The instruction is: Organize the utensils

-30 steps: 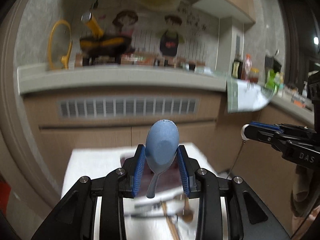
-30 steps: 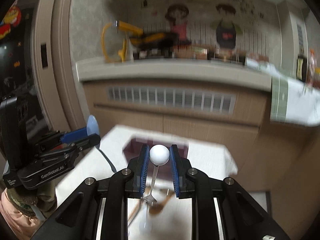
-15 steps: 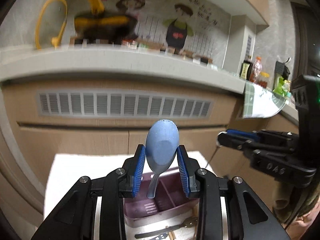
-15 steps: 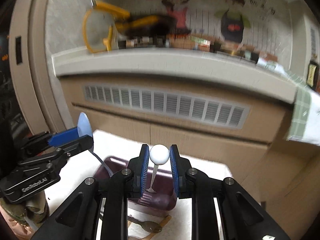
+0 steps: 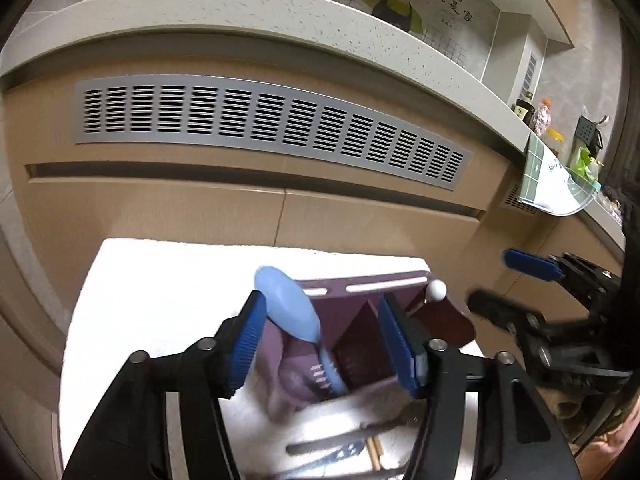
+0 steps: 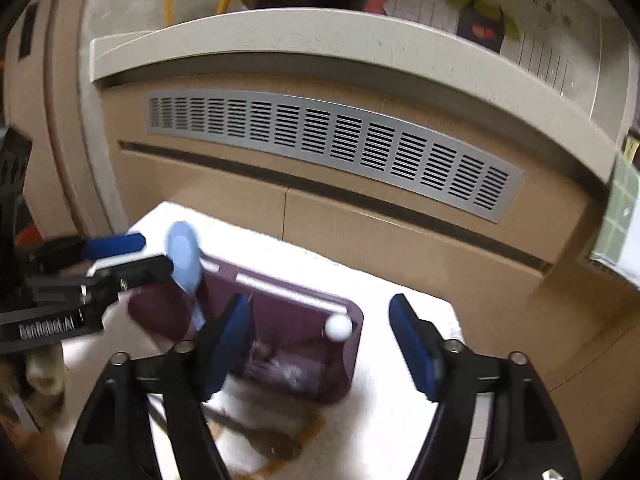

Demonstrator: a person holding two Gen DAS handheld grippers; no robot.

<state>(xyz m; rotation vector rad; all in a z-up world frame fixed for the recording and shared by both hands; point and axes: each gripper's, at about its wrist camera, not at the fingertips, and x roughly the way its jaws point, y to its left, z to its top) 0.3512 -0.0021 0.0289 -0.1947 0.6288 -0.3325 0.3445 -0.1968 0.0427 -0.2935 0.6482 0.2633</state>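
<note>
Both grippers stand open above the maroon utensil holder (image 5: pixel 360 320). At lower centre of the left wrist view, the left gripper (image 5: pixel 324 344) frames the blue spoon (image 5: pixel 290 308), which leans in the holder against the left pad. The right gripper (image 6: pixel 320 344) spreads wide; the white-knobbed utensil (image 6: pixel 338 327) stands between its fingers, untouched, toward the holder's right side

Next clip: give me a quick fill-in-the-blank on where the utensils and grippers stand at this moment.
1. The left gripper jaws are ____.
2. The blue spoon stands in the ____ organizer.
3. The ball-topped utensil has a ____ ball.
4. The right gripper holds ____.

Missing words: open; purple; white; nothing
</note>
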